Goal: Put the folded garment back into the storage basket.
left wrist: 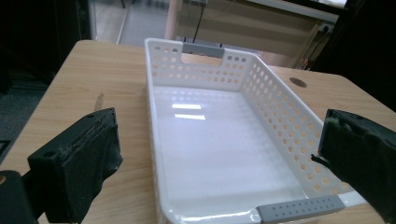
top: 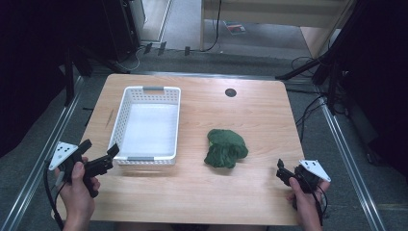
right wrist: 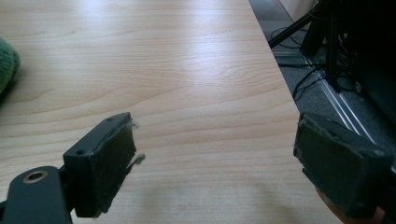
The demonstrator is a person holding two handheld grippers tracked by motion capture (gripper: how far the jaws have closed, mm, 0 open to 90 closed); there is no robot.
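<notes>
A: Where is the green cloth [top: 225, 148] found?

B: It is seen bunched on the desk [top: 250, 110] right of centre, just beside the white basket [top: 124, 108] but apart from it. The basket is seen to be empty.

A: Which tool is judged nearer to it?

B: The right tool [top: 283, 172] is held at the desk's near right corner, and the cloth lies from it at about ten o'clock. In the right gripper view a green edge is caught at nine o'clock of the jaws. The left tool [top: 107, 158] is held at the basket's near left corner, with the basket's near end lying between it and the cloth. The right is judged nearer and clearer.

A: How are the jaws set?

B: Both tools are seen spread wide, with nothing pinched.

A: And the cloth's long axis?

B: No clear axis can be told; the heap is roughly round.
</notes>
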